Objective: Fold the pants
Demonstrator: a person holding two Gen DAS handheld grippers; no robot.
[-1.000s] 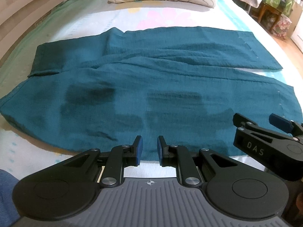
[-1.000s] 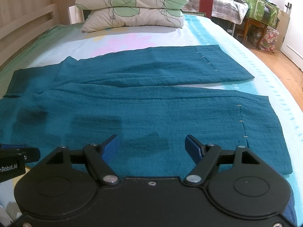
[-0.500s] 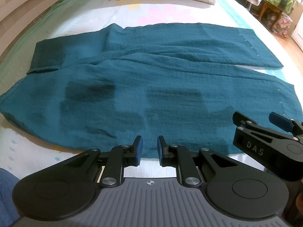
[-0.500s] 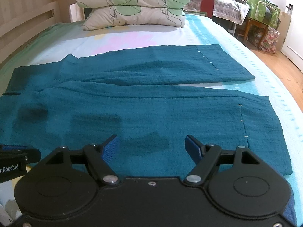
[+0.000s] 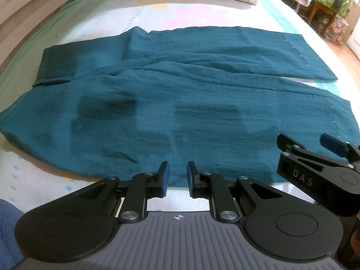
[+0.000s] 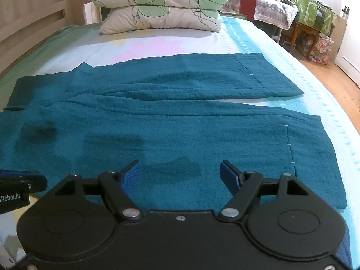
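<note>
Teal pants (image 5: pixel 180 103) lie spread flat across the bed, waist at the left, both legs running to the right, the far leg (image 6: pixel 191 78) angled away from the near one (image 6: pixel 202 135). My left gripper (image 5: pixel 176 171) hovers over the near edge of the pants, its blue pads a narrow gap apart with nothing between them. My right gripper (image 6: pixel 180 168) hangs above the near leg, wide open and empty. It also shows at the right of the left wrist view as the right gripper (image 5: pixel 303 139). The near leg's hem (image 6: pixel 315 148) lies to its right.
The pants rest on a pale floral bed sheet (image 6: pixel 157 45). Two leaf-print pillows (image 6: pixel 157 9) are stacked at the bed's far end. A wooden bed rail (image 6: pixel 33 11) runs along the left. Beyond the right bed edge are a wooden floor (image 6: pixel 333 76) and a small table with bags (image 6: pixel 312 22).
</note>
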